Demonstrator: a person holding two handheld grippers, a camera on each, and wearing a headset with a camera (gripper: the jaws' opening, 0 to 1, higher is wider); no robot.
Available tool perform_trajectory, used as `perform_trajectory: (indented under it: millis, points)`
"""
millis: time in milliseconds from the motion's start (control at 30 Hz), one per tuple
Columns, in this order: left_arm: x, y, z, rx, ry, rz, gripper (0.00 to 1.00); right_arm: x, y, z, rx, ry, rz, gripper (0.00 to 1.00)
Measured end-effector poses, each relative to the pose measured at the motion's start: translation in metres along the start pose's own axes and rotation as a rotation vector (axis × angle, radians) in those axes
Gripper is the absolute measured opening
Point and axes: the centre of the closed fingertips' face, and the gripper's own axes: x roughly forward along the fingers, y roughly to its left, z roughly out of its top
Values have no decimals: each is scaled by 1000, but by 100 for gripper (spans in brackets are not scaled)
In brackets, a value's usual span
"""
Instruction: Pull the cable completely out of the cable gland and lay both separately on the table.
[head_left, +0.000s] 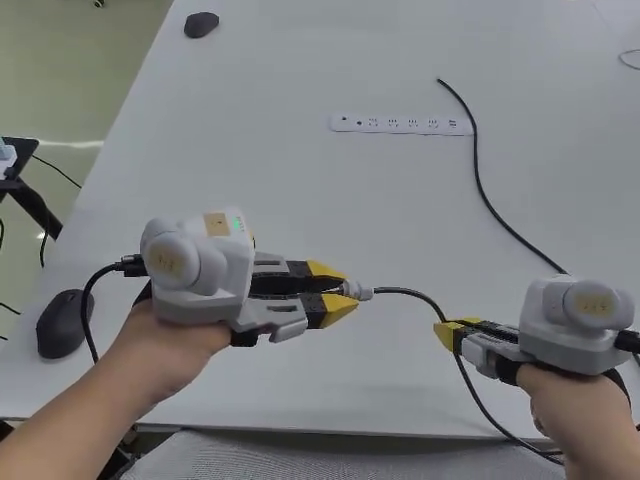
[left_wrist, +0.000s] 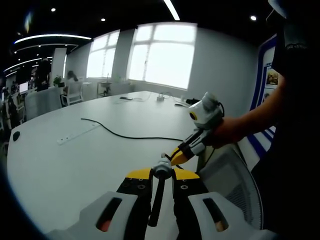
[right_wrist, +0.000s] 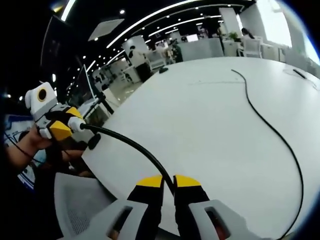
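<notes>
- White table: the work surface; no task item is laid on it yet.
- Left gripper, 8 o'clock in head view: jaws closed on the cable gland, apparently to anchor it.
- Right gripper, 4 o'clock: jaws clamped on the black cable, apart from the left, likely for pulling.
- Cable: arcs between both grippers, still entering the gland.
- Cable gland: at the left jaw tips, above the table.

bright, even light (fisheye-warped edges)
</notes>
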Motion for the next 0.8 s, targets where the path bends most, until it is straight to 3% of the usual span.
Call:
perform_trajectory:
  millis: [167, 367, 433, 533, 800]
  points:
    - [0, 0, 0, -11, -3, 5, 15, -1, 3, -2, -89, 5, 8, 3]
    - [-2, 2, -1, -19, 0, 20, 15, -1, 7, -1, -118, 14, 27, 7]
    - [-2, 3, -3, -29, 4, 26, 15, -4, 8, 4, -269, 18, 10, 12]
    - [-2, 3, -4, -28, 8, 28, 15, -11, 30, 19, -506, -18, 36, 22]
    - [2, 2, -6, -34, 13, 23, 15, -13, 83, 45, -774, -73, 139, 25]
